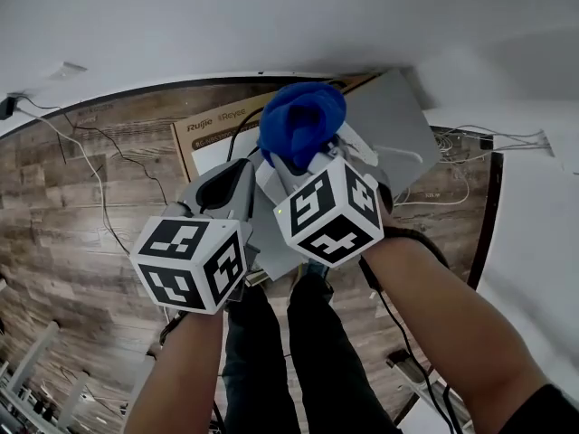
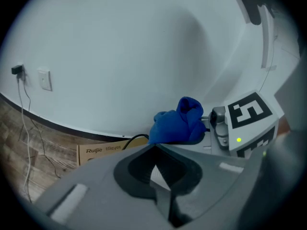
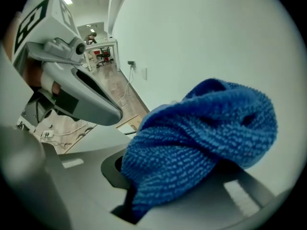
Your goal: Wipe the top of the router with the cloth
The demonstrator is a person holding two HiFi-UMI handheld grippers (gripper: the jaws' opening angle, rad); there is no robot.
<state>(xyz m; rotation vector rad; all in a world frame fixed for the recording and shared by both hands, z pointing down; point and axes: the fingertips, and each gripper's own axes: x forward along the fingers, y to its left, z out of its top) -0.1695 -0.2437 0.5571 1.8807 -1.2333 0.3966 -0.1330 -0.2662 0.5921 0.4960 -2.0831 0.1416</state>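
A bunched blue cloth [image 1: 303, 120] is pinched in my right gripper [image 1: 298, 159], which is shut on it; the cloth [image 3: 201, 143] fills the right gripper view and hides the jaw tips. My left gripper [image 1: 242, 168] is held just left of it, close beside, shut with nothing between its fingers [image 2: 160, 195]. The left gripper view also shows the cloth [image 2: 177, 121] ahead to the right. Both are raised near a white wall. A white flat surface [image 1: 210, 156] below the grippers may be the router; most of it is hidden.
A cardboard box [image 1: 217, 123] with print lies on the wood floor [image 1: 90, 206] against the wall. A grey flat panel [image 1: 398, 116] lies to the right of it. Loose cables [image 1: 452, 188] run at the right, a wall socket and lead [image 1: 11, 107] at the left. The person's legs [image 1: 289, 360] are below.
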